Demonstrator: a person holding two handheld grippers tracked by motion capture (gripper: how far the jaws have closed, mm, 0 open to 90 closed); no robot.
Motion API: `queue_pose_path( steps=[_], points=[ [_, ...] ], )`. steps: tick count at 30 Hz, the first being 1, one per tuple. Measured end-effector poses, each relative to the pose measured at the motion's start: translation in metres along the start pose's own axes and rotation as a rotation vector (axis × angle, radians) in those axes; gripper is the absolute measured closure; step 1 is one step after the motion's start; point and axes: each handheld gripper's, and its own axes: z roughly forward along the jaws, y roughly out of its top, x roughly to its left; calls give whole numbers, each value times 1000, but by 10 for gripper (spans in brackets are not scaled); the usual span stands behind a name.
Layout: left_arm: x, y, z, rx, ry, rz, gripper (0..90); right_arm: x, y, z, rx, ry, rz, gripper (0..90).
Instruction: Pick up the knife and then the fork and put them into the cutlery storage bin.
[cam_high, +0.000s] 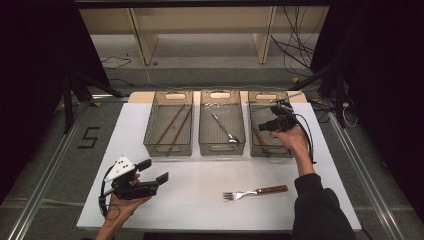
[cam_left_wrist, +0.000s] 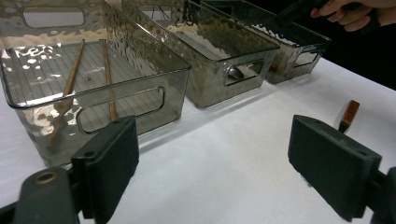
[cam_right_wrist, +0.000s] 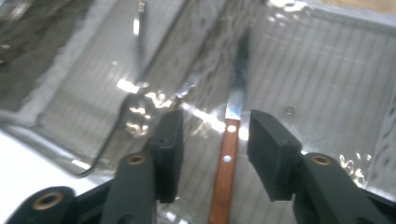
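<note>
Knife (cam_right_wrist: 227, 158) with wooden handle and steel blade is lying flat on the floor of the rightmost bin (cam_high: 287, 147), at about 1 o'clock on the white surface (cam_high: 200, 195). Right tool (cam_high: 267, 126) is hovering over that bin, jaws standing partly apart and gripping nothing. In the right gripper view the knife is sitting below and between the two pads, handle running toward 6 o'clock, blade toward 12 o'clock, pads clear of it on both sides.

Middle bin (cam_high: 222, 145) is holding a spoon (cam_high: 223, 127); in the right gripper view its bowl is showing through the bin wall at 9 o'clock from the knife. Left bin (cam_high: 168, 146) is holding two chopsticks (cam_high: 174, 125), lying lengthwise.

Fork (cam_high: 255, 192) with wooden handle is resting on the bare surface at about 5 o'clock, well apart from the bins, tines pointing toward 9 o'clock.

Left tool (cam_high: 156, 170) is being held low over the surface at about 8 o'clock, jaws standing wide, nothing between them. In the left gripper view it is facing the three bins, with the end of the fork handle showing just past its right-hand pad.
</note>
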Motion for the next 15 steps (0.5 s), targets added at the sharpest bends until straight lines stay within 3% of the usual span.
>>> queue_pose_path(
  steps=[3, 4, 5, 7, 9, 12, 15],
  points=[
    [0, 0, 0, 0, 0, -1, 158, 5, -2, -6, -16, 14, -31, 514],
    [0, 0, 0, 0, 1, 0, 158, 13, -4, -14, -43, 37, -74, 469],
    [0, 0, 0, 1, 1, 0, 158, 13, -4, -14, -43, 37, -74, 469],
    [0, 0, 0, 2, 0, 1, 158, 24, -7, -24, -53, 62, -139, 434],
    [0, 0, 1, 3, 0, 2, 158, 28, -8, -28, -61, 69, -155, 426],
    [0, 0, 0, 4, 1, 1, 157, 42, -14, -41, -70, 106, -232, 390],
    [0, 0, 0, 3, 0, 1, 157, 50, -18, -48, -77, 125, -265, 375]
  ],
)
